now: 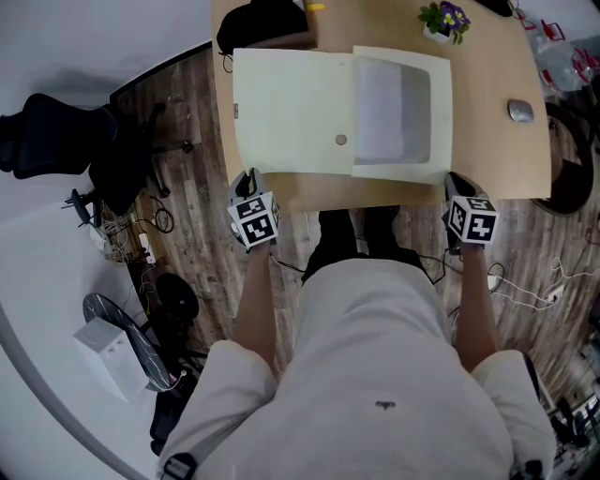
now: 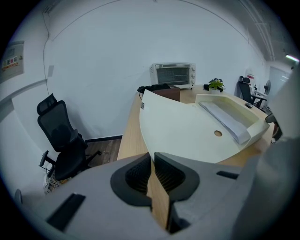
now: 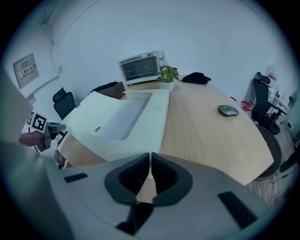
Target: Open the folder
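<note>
A cream box folder (image 1: 291, 112) lies open on the wooden table (image 1: 487, 159). Its lid is spread flat to the left and has a small round button (image 1: 340, 140). Its tray (image 1: 441, 112) on the right holds white paper (image 1: 380, 108). My left gripper (image 1: 248, 176) hangs at the table's near edge by the lid's near left corner, shut, with nothing between its jaws. My right gripper (image 1: 453, 178) is at the near edge by the tray's near right corner, also shut and empty. The folder (image 2: 187, 131) lies beyond the left jaws, and the folder (image 3: 117, 122) lies to the left of the right jaws.
A grey mouse (image 1: 520, 112) lies on the table to the right of the folder. A potted plant (image 1: 444, 19) and a black bag (image 1: 258, 23) stand behind it, with a toaster oven (image 2: 172, 75) at the far end. A black office chair (image 1: 56, 131) stands to the left.
</note>
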### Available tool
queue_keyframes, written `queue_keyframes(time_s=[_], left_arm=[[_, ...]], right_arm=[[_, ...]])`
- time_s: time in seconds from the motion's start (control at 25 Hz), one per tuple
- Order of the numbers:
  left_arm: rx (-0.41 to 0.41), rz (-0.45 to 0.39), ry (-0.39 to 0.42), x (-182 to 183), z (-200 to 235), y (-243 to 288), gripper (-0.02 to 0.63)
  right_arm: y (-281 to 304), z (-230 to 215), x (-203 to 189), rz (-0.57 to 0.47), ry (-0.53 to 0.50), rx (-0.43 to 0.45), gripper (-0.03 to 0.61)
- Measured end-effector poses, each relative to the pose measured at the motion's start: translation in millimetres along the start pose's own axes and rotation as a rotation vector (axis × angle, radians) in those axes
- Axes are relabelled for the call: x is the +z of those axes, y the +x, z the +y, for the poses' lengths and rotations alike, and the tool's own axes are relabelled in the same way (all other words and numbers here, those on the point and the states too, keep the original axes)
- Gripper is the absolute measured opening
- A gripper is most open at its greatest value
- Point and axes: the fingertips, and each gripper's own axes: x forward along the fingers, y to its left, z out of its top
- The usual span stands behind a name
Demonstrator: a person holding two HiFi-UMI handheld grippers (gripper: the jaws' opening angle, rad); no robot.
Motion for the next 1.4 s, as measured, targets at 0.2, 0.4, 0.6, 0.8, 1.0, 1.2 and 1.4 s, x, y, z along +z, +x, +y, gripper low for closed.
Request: queue_keyframes(time_s=[0.2, 0.4, 0.6, 0.8, 1.0, 1.2, 1.4], left_arm=[[-0.008, 0.033, -0.008, -11, 2, 10, 0.023], [-0.016, 0.054, -0.019, -16, 6, 16, 0.026], [-0.023, 0.043, -0.023, -15, 4, 15, 0.026], [-0.023, 0.035, -0.024, -14, 3, 11, 0.025], [-0.023, 0.028, -0.027, -14, 1, 8, 0.022], [-0.031, 0.031, -0.053, -18, 0, 5, 0.018], [-0.044, 0.068, -0.102, -30, -1, 9, 0.02]], right_arm=[[0, -1, 0, 0.0, 0.006, -0.016, 0.008], [0, -2, 0, 0.001, 0.012, -0.027, 0.006], [0, -3, 1, -0.005, 0.017, -0.031, 0.006], [-1, -2, 1, -0.005, 0.014, -0.03, 0.006], [0, -3, 0, -0.004, 0.009, -0.025, 0.006], [1, -4, 0, -0.003, 0.003, -0.031, 0.006], [2, -10, 3, 0.0, -0.004, -0.041, 0.006]])
